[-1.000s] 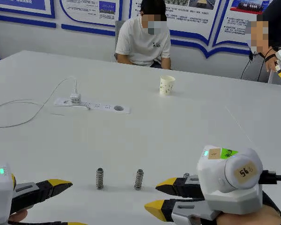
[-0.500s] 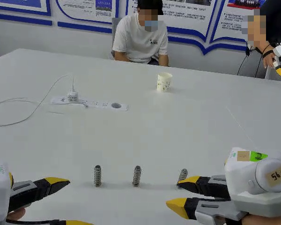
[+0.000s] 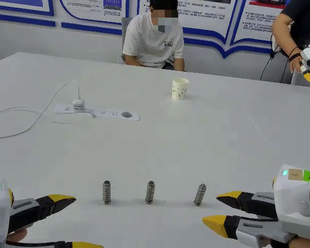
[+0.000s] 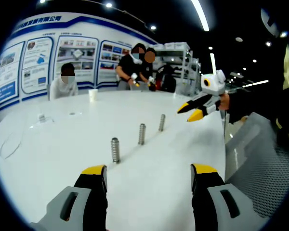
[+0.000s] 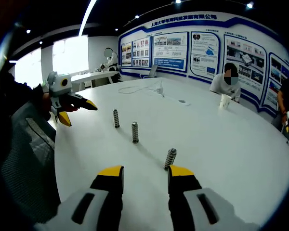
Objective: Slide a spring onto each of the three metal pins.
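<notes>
Three springs upright in a row on white counter. My right fingers, spread and empty, just right of the row; left fingers, spread, left of it. Beyond the row: power strip, paper cup, seated person.

This looks like a meeting room in an office or training centre. A large white surface takes up most of the room, and a person in a white T-shirt sits at its far edge. Printed display boards with blue trim line the wall. A white power strip with a plugged-in cable and a paper cup sit on the surface. Strip lights run along a dark ceiling, and a mesh chair back stands at the near edge.
</notes>
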{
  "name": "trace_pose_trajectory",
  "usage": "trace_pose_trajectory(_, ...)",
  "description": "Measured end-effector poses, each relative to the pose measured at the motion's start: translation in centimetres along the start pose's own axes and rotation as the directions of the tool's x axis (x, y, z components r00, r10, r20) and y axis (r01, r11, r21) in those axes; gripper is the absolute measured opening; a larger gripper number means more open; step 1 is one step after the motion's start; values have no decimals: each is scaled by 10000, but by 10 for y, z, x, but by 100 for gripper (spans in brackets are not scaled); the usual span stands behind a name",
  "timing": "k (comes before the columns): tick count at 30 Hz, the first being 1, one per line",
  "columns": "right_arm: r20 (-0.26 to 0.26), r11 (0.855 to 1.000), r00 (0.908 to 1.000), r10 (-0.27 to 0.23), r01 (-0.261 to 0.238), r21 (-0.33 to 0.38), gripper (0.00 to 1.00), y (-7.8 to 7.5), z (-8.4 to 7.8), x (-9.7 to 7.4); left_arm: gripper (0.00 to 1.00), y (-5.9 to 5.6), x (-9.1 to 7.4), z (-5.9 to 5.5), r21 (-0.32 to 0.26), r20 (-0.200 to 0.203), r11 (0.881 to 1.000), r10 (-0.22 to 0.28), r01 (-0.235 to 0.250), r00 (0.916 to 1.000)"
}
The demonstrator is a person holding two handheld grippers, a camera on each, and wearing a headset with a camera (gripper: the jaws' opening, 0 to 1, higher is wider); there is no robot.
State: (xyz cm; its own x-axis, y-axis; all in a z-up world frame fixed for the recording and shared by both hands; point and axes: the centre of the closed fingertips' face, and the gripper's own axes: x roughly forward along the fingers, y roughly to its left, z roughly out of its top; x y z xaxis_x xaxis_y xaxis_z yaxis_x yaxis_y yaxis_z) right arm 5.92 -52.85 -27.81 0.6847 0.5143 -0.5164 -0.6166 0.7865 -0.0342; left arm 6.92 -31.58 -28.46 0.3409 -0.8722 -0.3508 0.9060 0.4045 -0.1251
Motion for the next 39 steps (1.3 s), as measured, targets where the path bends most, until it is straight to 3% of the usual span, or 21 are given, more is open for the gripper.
trace_pose_trajectory(19, 344, 9998, 9993, -169, 166, 78, 53, -10, -14, -12, 74, 3, 0, -1, -149, 42, 9998, 119, -118, 9999)
trace_pose_trajectory(39, 463, 9999, 9989, -51, 47, 101, 58, -7, -17, -10, 77, 6, -1, -3, -217, -24, 9994, 270, -270, 9996)
